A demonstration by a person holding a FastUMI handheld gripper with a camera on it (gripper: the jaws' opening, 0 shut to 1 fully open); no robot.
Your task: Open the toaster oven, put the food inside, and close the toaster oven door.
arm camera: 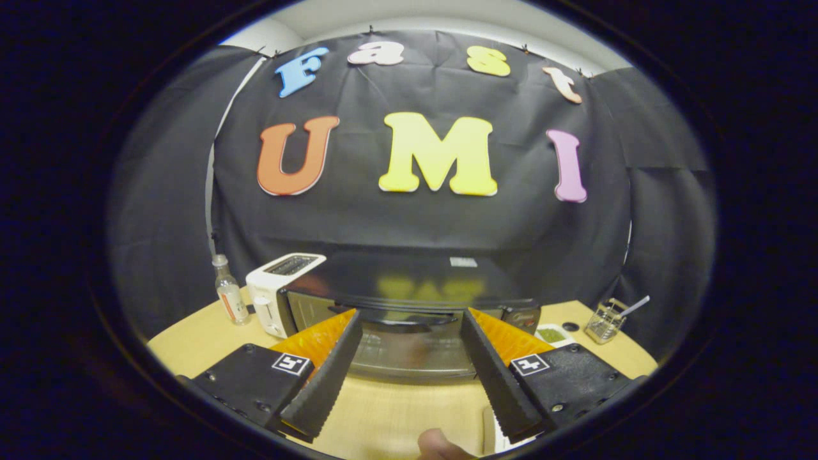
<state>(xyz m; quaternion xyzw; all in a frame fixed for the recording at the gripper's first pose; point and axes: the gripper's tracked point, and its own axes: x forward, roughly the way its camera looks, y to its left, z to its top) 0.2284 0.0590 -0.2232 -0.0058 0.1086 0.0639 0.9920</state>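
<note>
Toaster oven (409, 300) closed beyond spread tool (409, 326)

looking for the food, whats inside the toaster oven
The toaster oven door is closed; its glass shows only blurry reflections, so the inside cannot be made out. The open gripper faces the door.

A staged kitchen booth: toaster oven (409, 313) and toaster (276, 291) on a wooden table (396, 415).

The gripper (409, 326) holds its fingers spread apart just before the closed toaster oven (409, 300), a white toaster (276, 291) beside it.
</note>
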